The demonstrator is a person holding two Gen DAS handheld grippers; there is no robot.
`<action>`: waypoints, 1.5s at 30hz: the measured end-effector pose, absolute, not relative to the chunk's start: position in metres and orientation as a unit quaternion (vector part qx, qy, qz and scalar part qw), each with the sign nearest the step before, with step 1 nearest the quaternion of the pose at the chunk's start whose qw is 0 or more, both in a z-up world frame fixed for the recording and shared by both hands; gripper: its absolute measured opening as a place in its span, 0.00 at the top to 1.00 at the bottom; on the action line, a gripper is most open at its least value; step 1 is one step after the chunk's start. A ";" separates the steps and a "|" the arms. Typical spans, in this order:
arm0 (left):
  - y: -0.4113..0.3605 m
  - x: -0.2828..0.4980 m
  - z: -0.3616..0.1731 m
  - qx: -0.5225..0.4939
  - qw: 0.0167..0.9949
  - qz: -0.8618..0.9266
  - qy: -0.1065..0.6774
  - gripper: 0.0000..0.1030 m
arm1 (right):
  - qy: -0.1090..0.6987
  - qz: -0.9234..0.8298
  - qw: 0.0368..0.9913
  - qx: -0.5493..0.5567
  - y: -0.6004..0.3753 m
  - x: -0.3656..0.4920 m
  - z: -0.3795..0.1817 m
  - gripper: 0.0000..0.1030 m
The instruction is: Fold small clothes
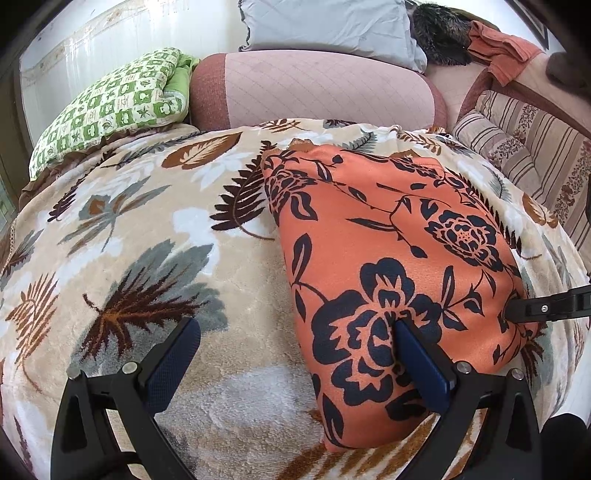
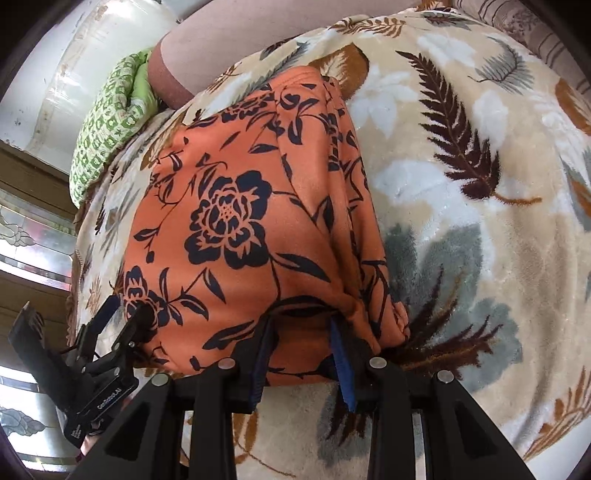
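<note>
An orange garment (image 1: 391, 236) with a dark flower print lies folded on the leaf-patterned blanket (image 1: 147, 229). My left gripper (image 1: 297, 343) stands wide open at the garment's near left edge. Its right finger (image 1: 421, 365) rests on the cloth and its left finger (image 1: 177, 362) is over the bare blanket. In the right wrist view the orange garment (image 2: 251, 206) has its near edge bunched between the pads of my right gripper (image 2: 301, 339), which is shut on it. The left gripper (image 2: 125, 312) shows at the garment's left corner.
A green checked quilt (image 1: 110, 107), a pink bolster (image 1: 314, 88) and a grey pillow (image 1: 325, 26) lie at the far end of the bed. Striped cushions (image 1: 535, 147) and an orange cloth (image 1: 506, 51) are at the far right. A window frame (image 2: 33, 236) is on the left.
</note>
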State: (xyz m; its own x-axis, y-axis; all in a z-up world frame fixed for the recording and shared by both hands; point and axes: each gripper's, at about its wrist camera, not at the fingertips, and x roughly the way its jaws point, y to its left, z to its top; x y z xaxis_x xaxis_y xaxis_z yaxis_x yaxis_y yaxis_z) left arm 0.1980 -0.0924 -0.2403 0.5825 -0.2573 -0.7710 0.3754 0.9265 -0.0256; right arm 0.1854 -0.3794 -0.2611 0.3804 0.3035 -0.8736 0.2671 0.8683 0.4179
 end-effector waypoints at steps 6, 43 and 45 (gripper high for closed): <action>-0.094 0.197 -0.238 0.075 0.888 -0.175 0.419 0.00 | 0.545 0.027 0.787 0.289 -0.389 0.182 -0.239 0.65; -0.103 0.225 -0.212 0.034 0.886 -0.189 0.421 0.00 | 0.424 0.039 0.807 0.409 -0.470 0.221 -0.269 0.32; -0.102 0.236 -0.212 0.010 0.876 -0.201 0.439 0.00 | 0.422 0.047 0.797 0.430 -0.479 0.221 -0.275 0.32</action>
